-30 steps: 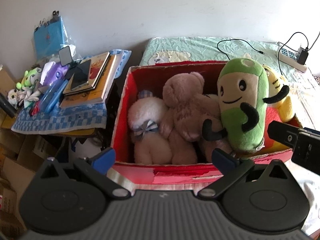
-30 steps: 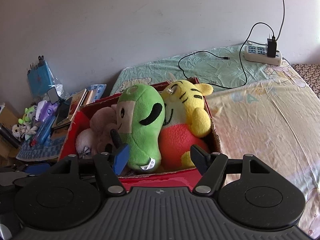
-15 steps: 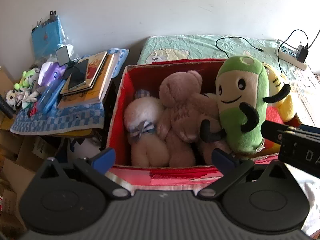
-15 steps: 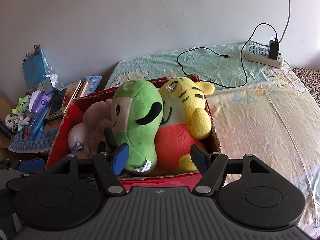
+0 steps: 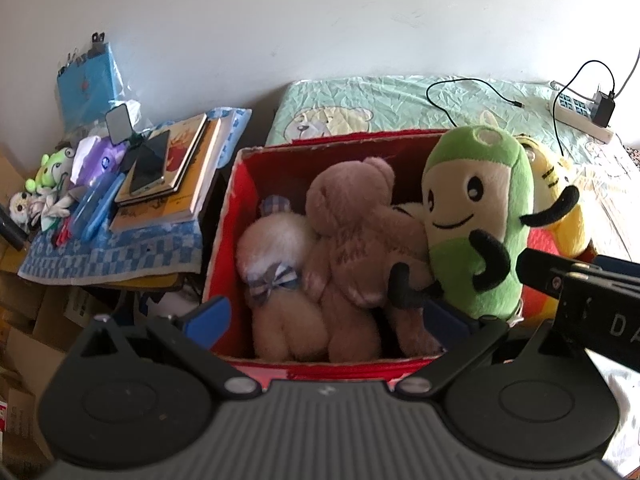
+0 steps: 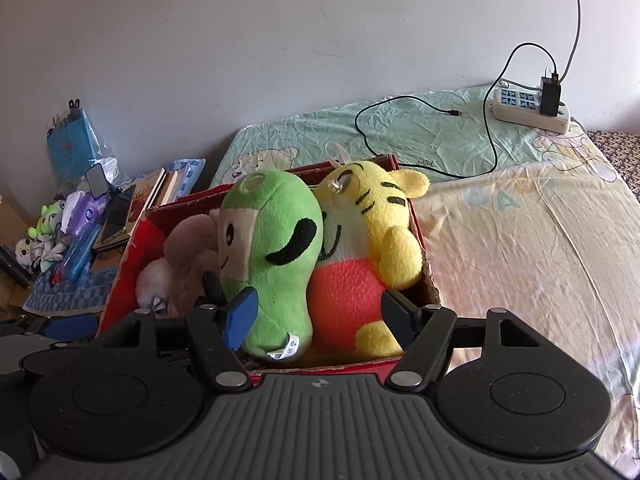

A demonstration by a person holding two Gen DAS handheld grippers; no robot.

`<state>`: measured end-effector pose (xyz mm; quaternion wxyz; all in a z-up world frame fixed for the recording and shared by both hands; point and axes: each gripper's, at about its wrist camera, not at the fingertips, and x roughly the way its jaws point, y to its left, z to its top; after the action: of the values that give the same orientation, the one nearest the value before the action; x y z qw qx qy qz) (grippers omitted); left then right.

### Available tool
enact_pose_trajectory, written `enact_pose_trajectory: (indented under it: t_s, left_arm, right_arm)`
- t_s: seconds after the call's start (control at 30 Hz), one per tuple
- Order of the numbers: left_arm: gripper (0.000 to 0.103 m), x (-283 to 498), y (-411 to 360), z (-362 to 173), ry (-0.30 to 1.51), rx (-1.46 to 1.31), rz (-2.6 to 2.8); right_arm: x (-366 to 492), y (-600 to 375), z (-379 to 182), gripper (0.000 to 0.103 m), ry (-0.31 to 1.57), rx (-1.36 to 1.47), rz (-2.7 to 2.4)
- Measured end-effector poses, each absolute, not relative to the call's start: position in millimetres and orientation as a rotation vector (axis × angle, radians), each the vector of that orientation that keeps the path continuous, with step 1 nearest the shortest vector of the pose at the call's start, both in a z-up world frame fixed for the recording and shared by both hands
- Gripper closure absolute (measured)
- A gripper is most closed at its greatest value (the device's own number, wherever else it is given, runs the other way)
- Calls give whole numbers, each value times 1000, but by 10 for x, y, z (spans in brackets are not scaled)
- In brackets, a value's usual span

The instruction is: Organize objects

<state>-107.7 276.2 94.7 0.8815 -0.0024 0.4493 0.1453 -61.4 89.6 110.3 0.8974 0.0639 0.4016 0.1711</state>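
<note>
A red cardboard box (image 5: 236,188) (image 6: 424,264) stands on the bed, packed with plush toys. Inside are a white plush with a checked bow (image 5: 276,248), a brown teddy bear (image 5: 352,224) (image 6: 188,244), a green smiling plush (image 5: 476,216) (image 6: 272,248) and a yellow tiger plush (image 5: 560,196) (image 6: 376,224). My left gripper (image 5: 326,316) hangs open before the box's near wall, holding nothing. My right gripper (image 6: 320,316) is open too, just in front of the green and tiger plushes, and its black body (image 5: 580,292) shows at the right of the left wrist view.
Left of the box, a low table with a blue checked cloth (image 5: 108,252) carries books, a phone (image 5: 150,164), pens and small toys. Cardboard boxes lie below it. A power strip (image 6: 528,108) and black cable (image 6: 400,120) rest on the bedsheet behind; bare sheet spreads to the right.
Both grippers have drawn slightly back and upward from the box, so it sits a little further off in view. The toys have not moved and both grippers stay open.
</note>
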Motion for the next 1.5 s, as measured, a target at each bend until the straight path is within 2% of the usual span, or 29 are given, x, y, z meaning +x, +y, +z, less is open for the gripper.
enact_pose_trajectory:
  t_s: [1.0,1.13,1.27,1.5]
  left_arm:
    - [0,-907,2843,856,949,-17,283]
    - [0,-907,2853,856,944,-21,282]
    - [0,-913,2826,870,925,-8,287]
    - [2,-960,2801,908,878,16,307]
  right_arm:
    - [-450,940,1072,37,819,206,459]
    - [-434,947,1059,40,829,213,478]
    - [-420,960,1052,53,833,220,507]
    - [-416,931,1049,53,827,233,507]
